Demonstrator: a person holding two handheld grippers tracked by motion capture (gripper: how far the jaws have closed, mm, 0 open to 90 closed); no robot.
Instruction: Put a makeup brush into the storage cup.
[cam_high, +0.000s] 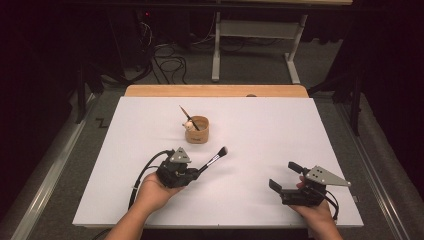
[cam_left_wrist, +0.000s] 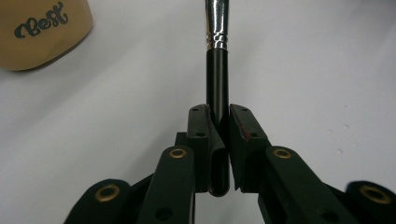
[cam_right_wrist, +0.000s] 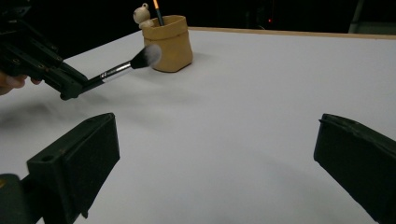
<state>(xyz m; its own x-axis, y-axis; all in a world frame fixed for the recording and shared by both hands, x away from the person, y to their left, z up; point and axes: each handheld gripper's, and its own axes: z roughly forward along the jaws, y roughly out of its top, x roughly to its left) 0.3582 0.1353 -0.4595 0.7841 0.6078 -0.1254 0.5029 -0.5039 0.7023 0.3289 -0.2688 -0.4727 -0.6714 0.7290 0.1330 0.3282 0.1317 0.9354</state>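
Transport step: left gripper (cam_high: 196, 172), jaws clamped on the makeup brush (cam_high: 215, 158) handle, carries it bristles toward the tan cup (cam_high: 197, 129) at eleven o'clock. Right gripper (cam_high: 286, 176) rests, jaws apart. Next: tilt upright over rim.

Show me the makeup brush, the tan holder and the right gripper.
makeup brush (cam_high: 214, 159): high view, on its handle.
tan holder (cam_high: 198, 131): high view, on its front wall.
right gripper (cam_high: 285, 176): high view, between its open jaws.

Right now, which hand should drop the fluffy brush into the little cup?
Probably the left. Its hand-held gripper already clamps the brush, close to the cup; the right hand-held gripper is open, empty and farther away.
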